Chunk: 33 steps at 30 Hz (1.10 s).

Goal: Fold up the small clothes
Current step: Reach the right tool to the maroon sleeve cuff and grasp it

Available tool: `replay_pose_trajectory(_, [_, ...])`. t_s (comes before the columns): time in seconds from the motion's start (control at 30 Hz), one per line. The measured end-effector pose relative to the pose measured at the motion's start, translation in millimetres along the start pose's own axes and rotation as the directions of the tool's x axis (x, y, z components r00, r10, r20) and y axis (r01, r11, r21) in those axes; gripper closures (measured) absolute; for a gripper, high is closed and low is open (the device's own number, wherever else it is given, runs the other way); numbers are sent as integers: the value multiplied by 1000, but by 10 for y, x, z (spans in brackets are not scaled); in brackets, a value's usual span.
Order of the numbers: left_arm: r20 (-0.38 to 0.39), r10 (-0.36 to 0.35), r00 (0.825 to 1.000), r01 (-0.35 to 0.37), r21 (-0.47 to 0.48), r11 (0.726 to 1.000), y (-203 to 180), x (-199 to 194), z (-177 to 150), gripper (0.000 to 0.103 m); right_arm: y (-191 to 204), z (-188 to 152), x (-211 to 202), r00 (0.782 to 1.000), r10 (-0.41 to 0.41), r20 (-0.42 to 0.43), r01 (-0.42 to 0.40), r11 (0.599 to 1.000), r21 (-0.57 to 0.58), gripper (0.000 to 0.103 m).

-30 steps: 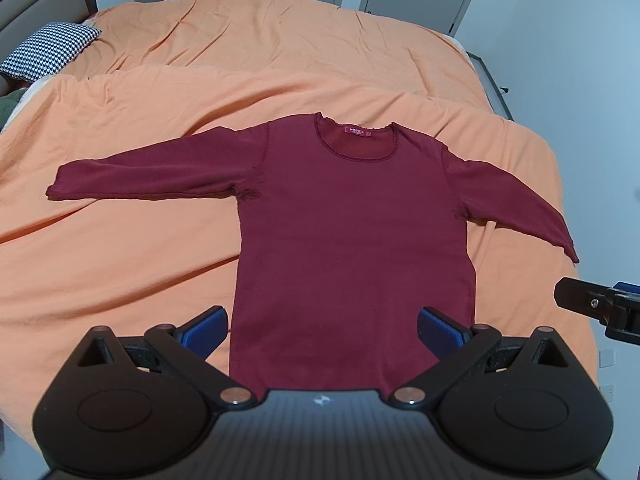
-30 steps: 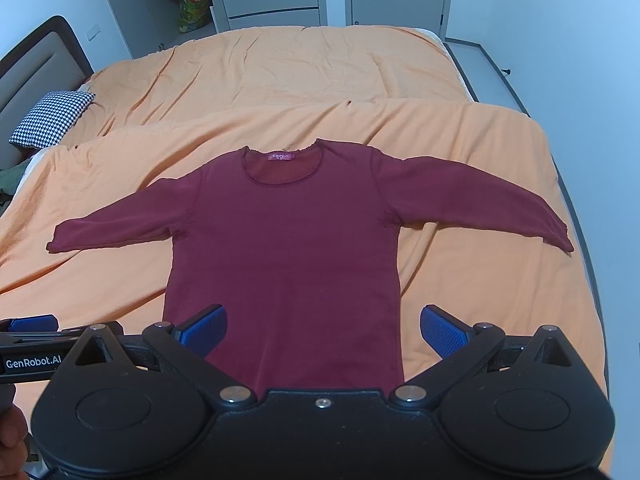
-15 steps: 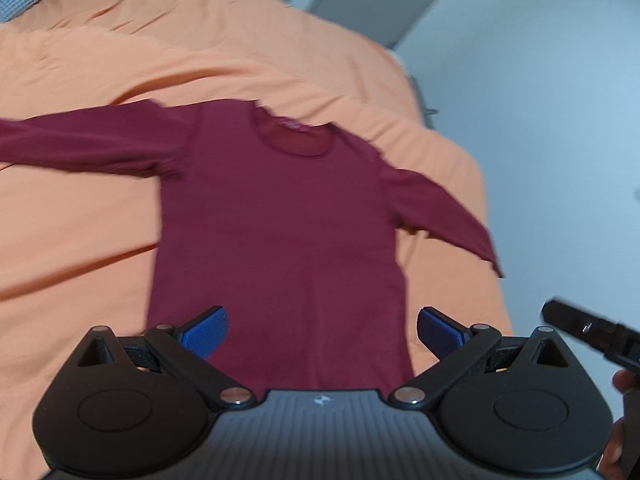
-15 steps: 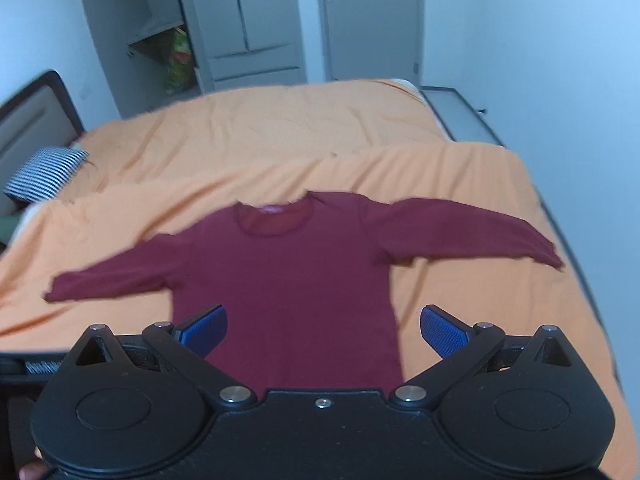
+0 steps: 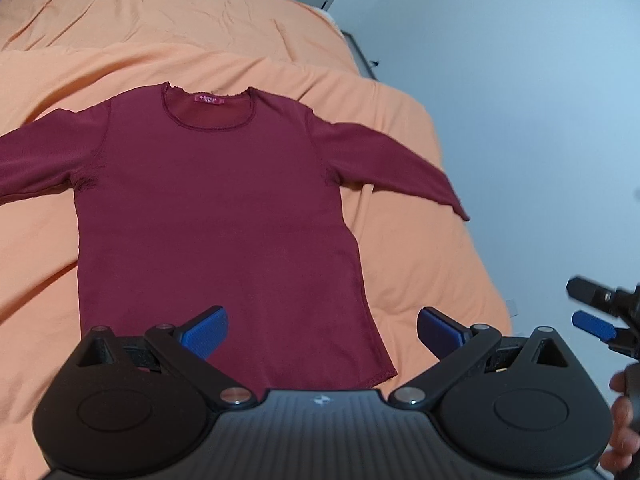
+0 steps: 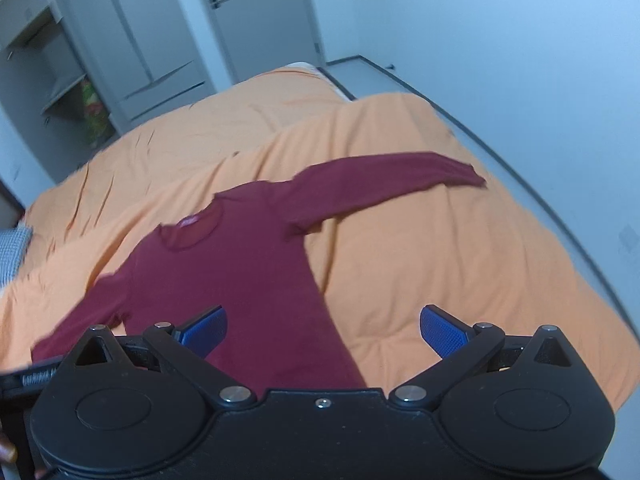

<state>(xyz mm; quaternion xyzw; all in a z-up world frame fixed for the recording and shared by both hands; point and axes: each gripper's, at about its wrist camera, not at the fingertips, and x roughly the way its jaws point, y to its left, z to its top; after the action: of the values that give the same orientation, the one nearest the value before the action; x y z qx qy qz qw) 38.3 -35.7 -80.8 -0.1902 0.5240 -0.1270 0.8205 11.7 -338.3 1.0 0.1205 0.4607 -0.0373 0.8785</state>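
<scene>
Maroon long-sleeved top (image 5: 216,216) is seen spread flat, sleeves outstretched, on a rumpled orange duvet (image 5: 420,272), its scalloped neckline and red label caught only by the left view, wardrobe doors (image 6: 132,52) only by the right, while left gripper (image 5: 320,330) and right gripper (image 6: 322,330) are held wide open, empty.

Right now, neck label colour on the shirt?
Bright pink-red neck label, against the maroon shirt; clearest in left wrist view.
</scene>
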Motion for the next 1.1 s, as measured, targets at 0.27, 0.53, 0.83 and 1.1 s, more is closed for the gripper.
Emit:
replay_pose_trajectory(0.27, [41,104,994,-99,-117,988,-495,58,39,0,-1092,336,423,989,117,88,-131,975,178,1])
replay_pose_trajectory(0.53, [34,162,986,-150,-232,961,-989,360,104,0,-2260,808,1435,955,233,183,-281,907,314,3])
replay_pose_trajectory(0.83, [-44,241,969,-245,-208,947,-1294,723,113,0,-2987,1188,2748,943,230,239,-325,779,536,10])
replay_pose_trajectory(1.1, [-96,238,967,-253,-214,943,-1423,939,29,0,-3351,1065,3768,908,282,310,-410,453,792,27])
